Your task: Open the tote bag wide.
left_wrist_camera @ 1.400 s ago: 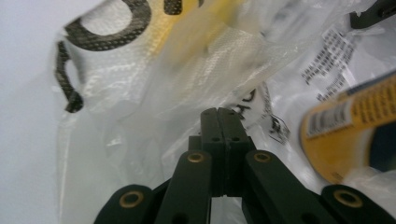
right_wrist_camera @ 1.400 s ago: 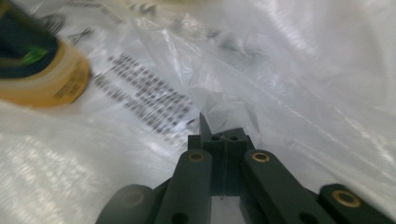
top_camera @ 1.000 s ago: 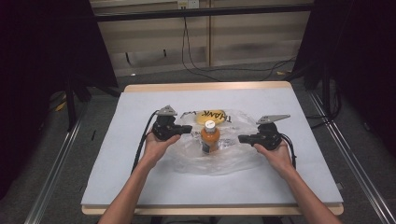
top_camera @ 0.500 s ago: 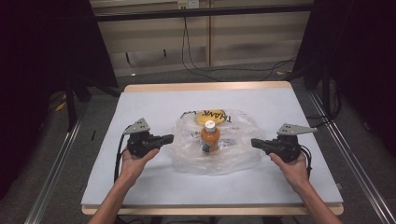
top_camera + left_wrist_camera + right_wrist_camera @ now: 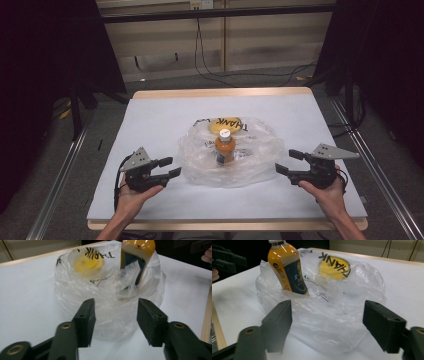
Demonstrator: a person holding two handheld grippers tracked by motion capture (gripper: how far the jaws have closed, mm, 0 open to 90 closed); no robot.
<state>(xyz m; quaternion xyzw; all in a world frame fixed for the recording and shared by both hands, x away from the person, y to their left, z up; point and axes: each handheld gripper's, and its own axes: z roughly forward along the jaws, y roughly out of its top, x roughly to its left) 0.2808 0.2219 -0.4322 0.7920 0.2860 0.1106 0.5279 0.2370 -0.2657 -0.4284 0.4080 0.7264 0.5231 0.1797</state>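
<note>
Standing upright inside a crumpled clear plastic bag (image 5: pixel 231 155) at mid-table: one orange drink bottle (image 5: pixel 225 148), cap on. Left gripper (image 5: pixel 169 167) and right gripper (image 5: pixel 285 162) flank the bag, apart from it, jaws spread, holding nothing. Bagging appears done; no remaining step is evident.

black cables (image 5: pixel 210 60) on floor, metal rails (image 5: pixel 60 175)
</note>
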